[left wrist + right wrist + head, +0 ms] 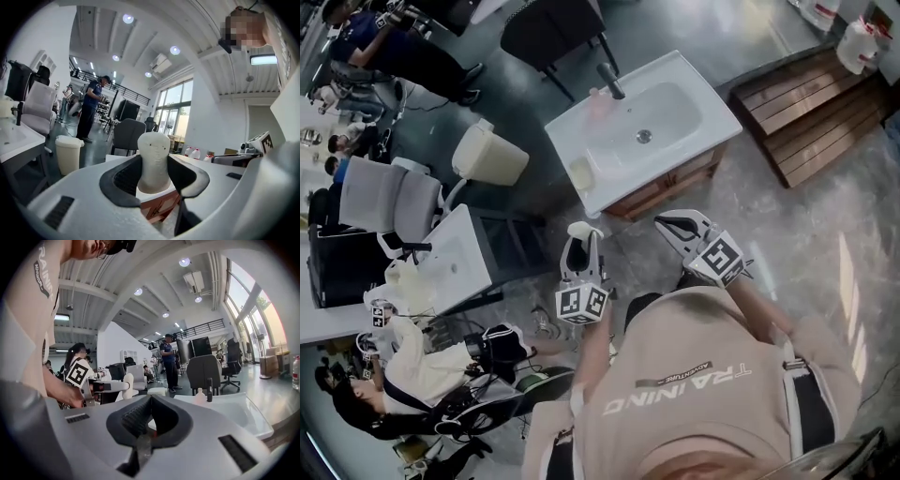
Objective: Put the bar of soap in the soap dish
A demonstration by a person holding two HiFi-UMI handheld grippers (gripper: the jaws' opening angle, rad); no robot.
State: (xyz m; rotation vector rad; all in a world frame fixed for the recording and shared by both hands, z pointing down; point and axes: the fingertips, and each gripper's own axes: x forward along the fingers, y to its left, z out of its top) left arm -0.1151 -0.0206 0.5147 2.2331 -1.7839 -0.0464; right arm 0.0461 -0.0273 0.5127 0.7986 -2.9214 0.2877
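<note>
The cream bar of soap (581,228) sits upright between the jaws of my left gripper (583,238), which is shut on it, just short of the white sink's (694,89) front edge. In the left gripper view the soap (153,159) stands tall between the black pads of that gripper (157,183). A pale soap dish (581,172) rests on the sink's front left corner, beyond the soap. My right gripper (664,223) hovers to the right with its jaws together and nothing in them; its own view shows the same gripper (151,416) shut, with the soap (126,380) off to the left.
A dark faucet (611,82) and a pink bottle (598,101) stand at the sink's back. A cream bin (487,153) is left of the sink, a second white basin (455,253) nearer left, a wooden platform (816,103) at right. People sit at far left.
</note>
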